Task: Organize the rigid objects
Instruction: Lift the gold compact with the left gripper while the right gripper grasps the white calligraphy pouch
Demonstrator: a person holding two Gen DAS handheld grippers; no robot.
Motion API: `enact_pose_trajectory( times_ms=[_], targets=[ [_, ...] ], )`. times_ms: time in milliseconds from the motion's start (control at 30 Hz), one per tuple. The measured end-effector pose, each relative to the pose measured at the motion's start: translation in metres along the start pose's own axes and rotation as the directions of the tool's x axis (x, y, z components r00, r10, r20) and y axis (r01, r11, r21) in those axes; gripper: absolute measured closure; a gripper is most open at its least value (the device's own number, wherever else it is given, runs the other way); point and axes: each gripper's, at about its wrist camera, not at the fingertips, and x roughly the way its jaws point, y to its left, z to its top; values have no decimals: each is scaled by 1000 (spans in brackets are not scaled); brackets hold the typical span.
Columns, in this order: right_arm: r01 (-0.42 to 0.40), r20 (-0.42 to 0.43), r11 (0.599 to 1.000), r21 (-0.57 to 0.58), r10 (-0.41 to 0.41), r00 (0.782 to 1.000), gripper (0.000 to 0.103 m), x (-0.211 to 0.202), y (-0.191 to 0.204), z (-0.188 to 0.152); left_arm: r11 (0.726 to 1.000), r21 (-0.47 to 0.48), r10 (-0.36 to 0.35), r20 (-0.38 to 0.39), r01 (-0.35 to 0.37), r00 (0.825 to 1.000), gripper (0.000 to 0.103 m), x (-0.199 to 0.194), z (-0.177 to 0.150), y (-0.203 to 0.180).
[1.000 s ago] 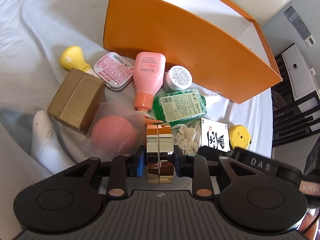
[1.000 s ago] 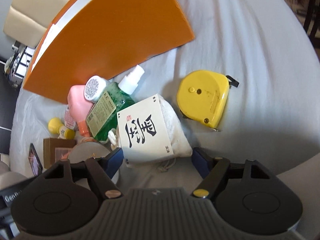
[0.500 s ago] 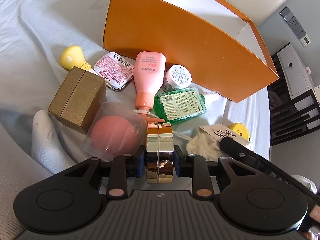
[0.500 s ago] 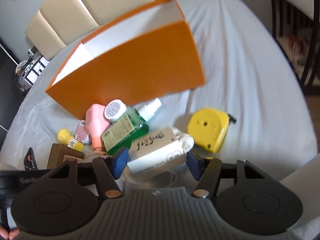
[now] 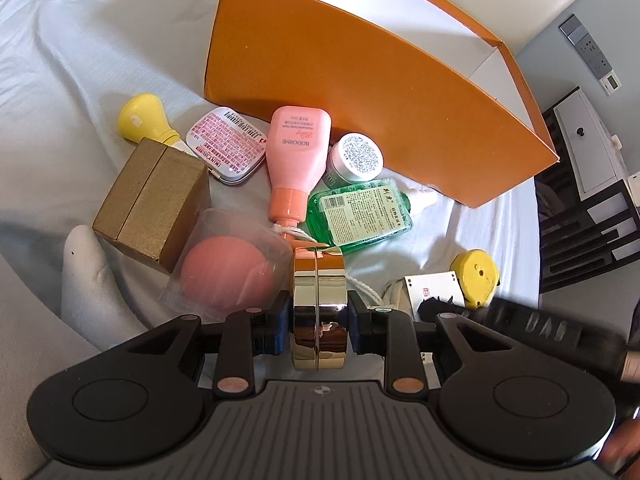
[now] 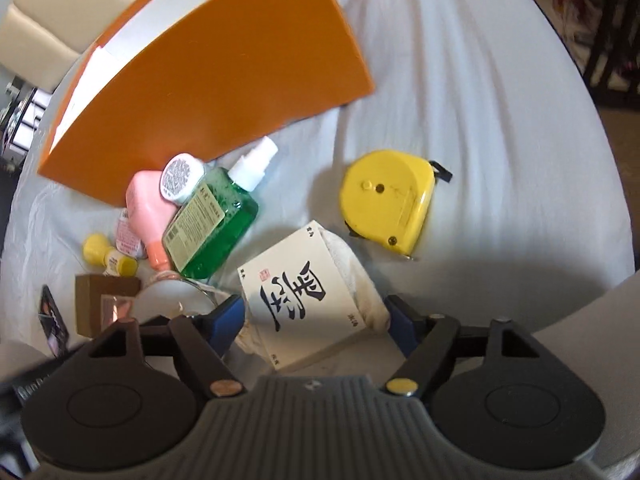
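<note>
— Left hand-held gripper?
— Clamped on the gold round case, above the bed sheet.
— And the right hand-held gripper?
— Jaws just widened; the white calligraphy box lies between them, near the orange box.

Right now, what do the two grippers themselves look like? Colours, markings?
Both match: the left gripper and right gripper have matte black linkage arms on round black hubs, blue finger pads, a ribbed grey centre plate and copper-coloured pivot pins. White lettering runs along the right gripper's black body in the left wrist view.
</note>
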Motion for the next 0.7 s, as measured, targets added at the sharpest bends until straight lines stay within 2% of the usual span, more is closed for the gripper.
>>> enact_pose_trajectory(
  times_ms=[100,133,200,333,467,533,633,700],
  targets=[
    [3,-56,997,75,1,998,30,7,-10,10,1000,-1,-2,-2,2,1000,71,-1,0,1],
    [6,-73,996,84,0,997,28,11,-13,12,1000,-2,-4,-2,4,1000,71,-1,0,1],
    [-23,-101,993,112,34,994,23,19,-23,16,1000,2,-4,0,4,1000,71,0,-1,1],
    [-58,-126,986,154,78,989,26,23,-31,20,1000,20,-3,10,2,1000,71,0,-3,-1],
    [-95,-96,986,135,109,989,51,13,-29,13,1000,26,-7,18,7,1000,71,0,-4,-1],
    [-126,-73,983,132,137,988,67,4,-31,10,999,30,-9,22,9,1000,71,-1,-6,-1],
    [-179,-5,979,93,181,984,75,-16,-23,5,999,30,-14,26,13,1000,71,-2,-7,0],
    [-224,22,972,67,223,975,76,-25,-15,0,999,30,-14,28,13,1000,71,-2,-7,0]
  ],
)
